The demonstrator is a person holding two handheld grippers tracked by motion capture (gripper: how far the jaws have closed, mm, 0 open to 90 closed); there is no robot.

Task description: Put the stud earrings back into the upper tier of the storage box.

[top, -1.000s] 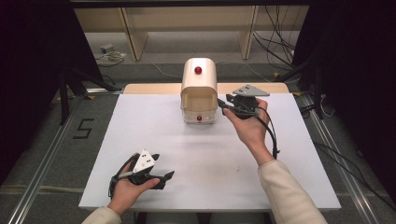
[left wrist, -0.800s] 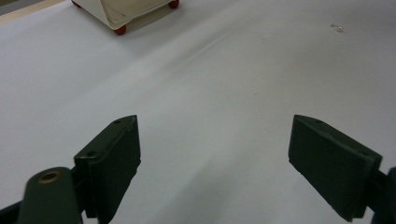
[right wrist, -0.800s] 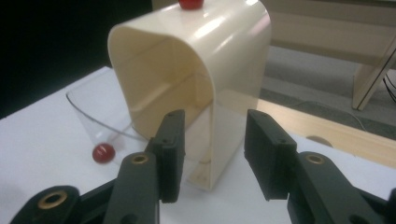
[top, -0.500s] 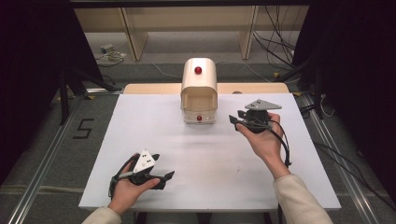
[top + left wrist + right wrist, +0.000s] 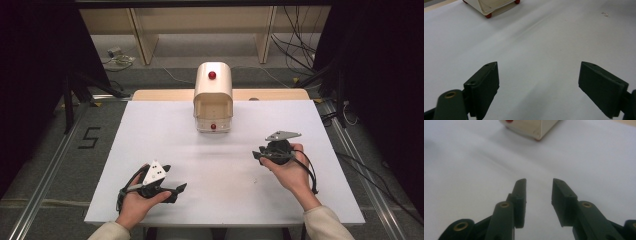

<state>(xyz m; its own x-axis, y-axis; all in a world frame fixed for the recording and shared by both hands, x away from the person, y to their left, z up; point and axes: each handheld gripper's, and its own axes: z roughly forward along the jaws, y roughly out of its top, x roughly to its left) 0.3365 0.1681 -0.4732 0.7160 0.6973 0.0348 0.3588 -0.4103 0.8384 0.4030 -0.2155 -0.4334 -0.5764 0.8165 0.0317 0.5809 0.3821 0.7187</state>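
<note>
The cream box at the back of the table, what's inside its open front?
The cream box opens toward the person; its upper cavity looks empty, showing only bare cream walls. Below sits a closed drawer with a red knob. Whatever the drawer holds is covered.

Cream box [image 5: 213, 97] with red knobs, white table [image 5: 165, 130]

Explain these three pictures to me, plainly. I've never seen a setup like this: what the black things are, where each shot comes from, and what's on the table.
A person sits at a white table, holding hand-operated tongs in each hand: the left tongs and the right tongs. The wide picture comes from a camera overhead. The other two come from cameras riding on the tongs, looking along their black jaws. A cream box with red knobs stands at the table's far side. Both tongs are open, the left ones wider, and hold nothing.
</note>
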